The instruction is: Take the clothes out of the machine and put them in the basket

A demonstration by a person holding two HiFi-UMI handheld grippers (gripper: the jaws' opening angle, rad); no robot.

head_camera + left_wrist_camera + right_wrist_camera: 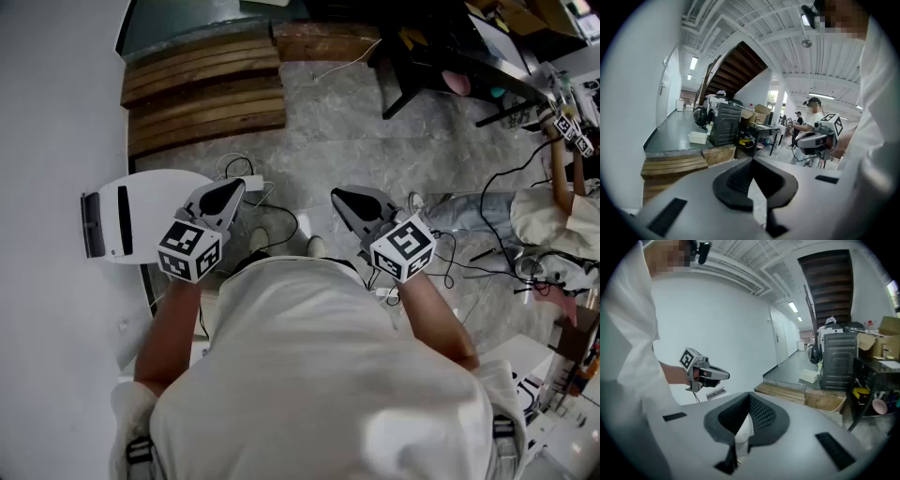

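The left gripper (230, 192) and right gripper (349, 200), both clamped shut on nothing, point forward; a white rounded panel (141, 220), perhaps the machine's door, sits nearest the left.

What I count around the wooden steps

I hold two grippers, the left gripper (225, 195) and the right gripper (352, 202), with two marker cubes, the left cube (190, 249) and the right cube (403, 247). One flight of wooden steps (202, 94). Below the steps, one white door panel (141, 217) and two shoes (258, 242). Right of the steps, one black table (759, 126) and one seated person (548, 220)
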